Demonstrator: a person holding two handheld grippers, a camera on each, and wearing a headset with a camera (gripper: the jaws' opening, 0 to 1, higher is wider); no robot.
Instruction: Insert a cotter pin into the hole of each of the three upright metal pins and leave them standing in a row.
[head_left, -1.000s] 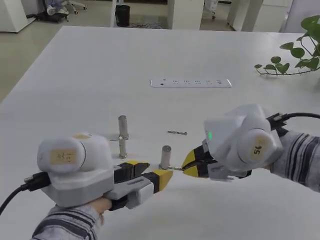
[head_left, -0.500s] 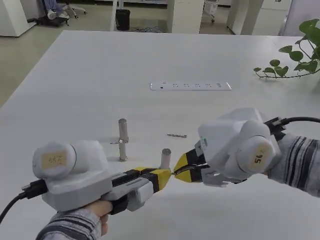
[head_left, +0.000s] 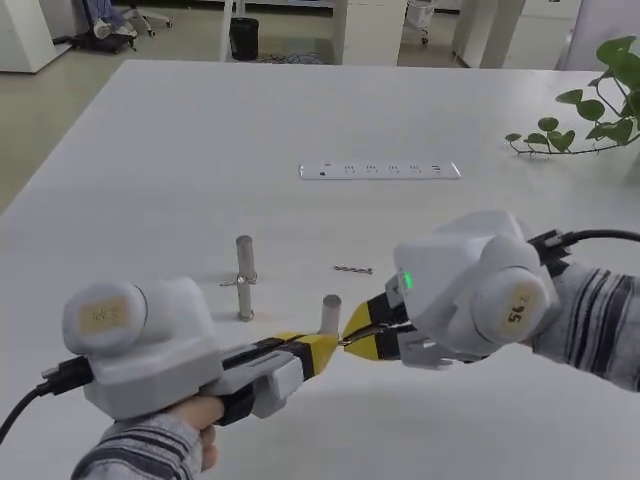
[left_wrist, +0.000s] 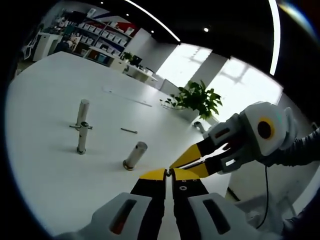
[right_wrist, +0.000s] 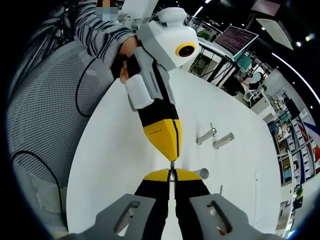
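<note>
L gripper (head_left: 330, 346) & R gripper (head_left: 356, 336) both pinched shut, tip to tip on one cotter pin (right_wrist: 171, 166), at 5 o'clock of nearest upright metal pin (head_left: 330, 312).

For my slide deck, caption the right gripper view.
Right tongs and left tongs meet tip to tip on a cotter pin above the white table.

Sticker (head_left: 515, 311) on right gripper (head_left: 350, 338), roughly "56", other print illegible
</note>
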